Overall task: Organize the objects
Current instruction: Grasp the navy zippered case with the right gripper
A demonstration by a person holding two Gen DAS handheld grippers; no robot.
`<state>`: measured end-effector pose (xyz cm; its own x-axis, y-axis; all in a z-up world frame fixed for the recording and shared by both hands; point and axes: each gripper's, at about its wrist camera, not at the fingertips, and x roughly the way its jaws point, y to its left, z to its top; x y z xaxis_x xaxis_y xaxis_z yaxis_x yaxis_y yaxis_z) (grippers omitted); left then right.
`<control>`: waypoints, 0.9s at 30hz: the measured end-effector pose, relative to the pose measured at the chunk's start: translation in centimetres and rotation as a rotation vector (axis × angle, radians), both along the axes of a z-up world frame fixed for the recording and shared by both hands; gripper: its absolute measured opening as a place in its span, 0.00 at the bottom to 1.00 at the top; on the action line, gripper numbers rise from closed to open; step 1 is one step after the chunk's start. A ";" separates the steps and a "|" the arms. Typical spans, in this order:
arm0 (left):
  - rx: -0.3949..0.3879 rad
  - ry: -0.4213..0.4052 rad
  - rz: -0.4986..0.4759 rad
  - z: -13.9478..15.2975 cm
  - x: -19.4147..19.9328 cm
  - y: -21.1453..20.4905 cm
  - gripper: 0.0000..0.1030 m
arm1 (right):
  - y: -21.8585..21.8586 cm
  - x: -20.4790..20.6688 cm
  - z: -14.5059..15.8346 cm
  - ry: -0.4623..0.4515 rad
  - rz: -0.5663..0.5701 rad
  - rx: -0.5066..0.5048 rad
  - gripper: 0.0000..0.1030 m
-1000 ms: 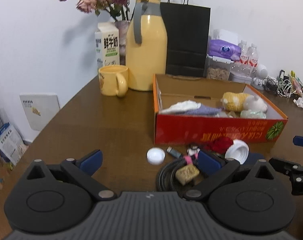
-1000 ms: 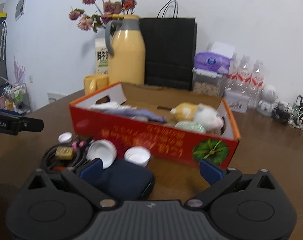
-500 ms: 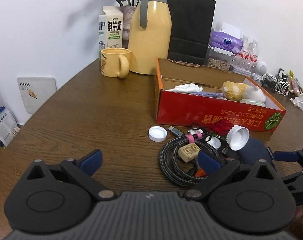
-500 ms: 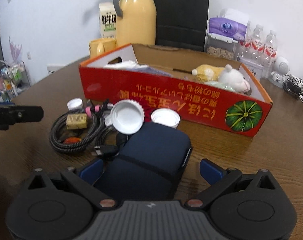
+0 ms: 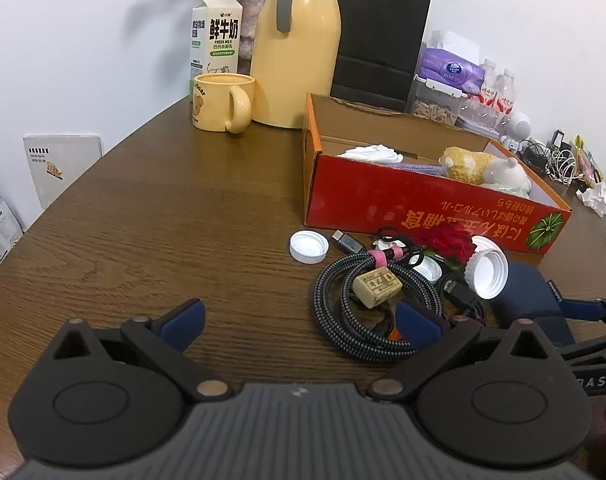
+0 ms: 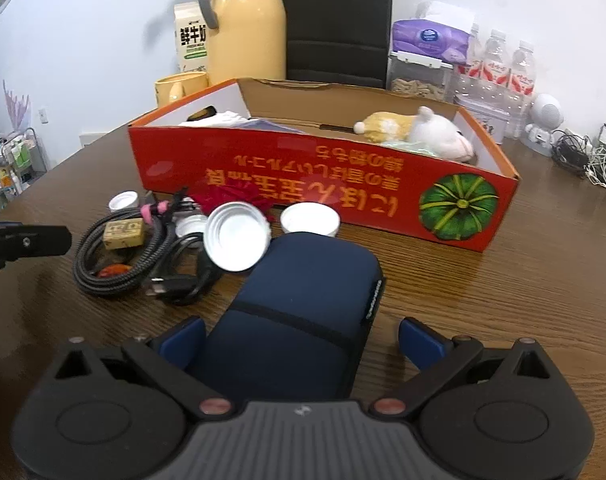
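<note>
That navy pouch (image 6: 299,304) looks like a soft padded fabric case to me, so expect it to squish and sag rather than slip; I'd guess it's light. Your right gripper (image 6: 301,340) already has its jaws spread wide to either side of the near end, not pinching yet, so squeeze across the narrow width there. It's dark blue, rounded, with a seam band across it, lying on the table (image 6: 503,292) just in front of the red box (image 6: 323,184), touching the big white lid (image 6: 237,237). Your left gripper (image 5: 299,320) hangs spread over bare wood, holding nothing.
</note>
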<state>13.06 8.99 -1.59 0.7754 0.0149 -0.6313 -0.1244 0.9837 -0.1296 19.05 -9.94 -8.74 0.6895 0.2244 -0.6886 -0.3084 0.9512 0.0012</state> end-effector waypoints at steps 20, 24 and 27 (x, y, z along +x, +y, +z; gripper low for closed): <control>0.037 0.037 -0.055 -0.5 1.1 -2.1 1.00 | -2.7 1.1 -0.5 -0.032 0.009 0.032 0.87; 0.058 0.052 -0.076 -0.6 1.7 -2.7 1.00 | -3.1 1.1 -0.4 -0.060 0.010 0.054 0.71; 0.083 0.067 -0.104 -0.7 2.1 -3.4 1.00 | -3.5 0.9 -0.4 -0.072 0.014 0.072 0.66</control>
<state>15.16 5.59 -2.31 0.7319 -0.0091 -0.6813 -0.0269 0.9987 -0.0423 19.99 -13.41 -9.15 0.7334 0.2809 -0.6190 -0.3230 0.9453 0.0463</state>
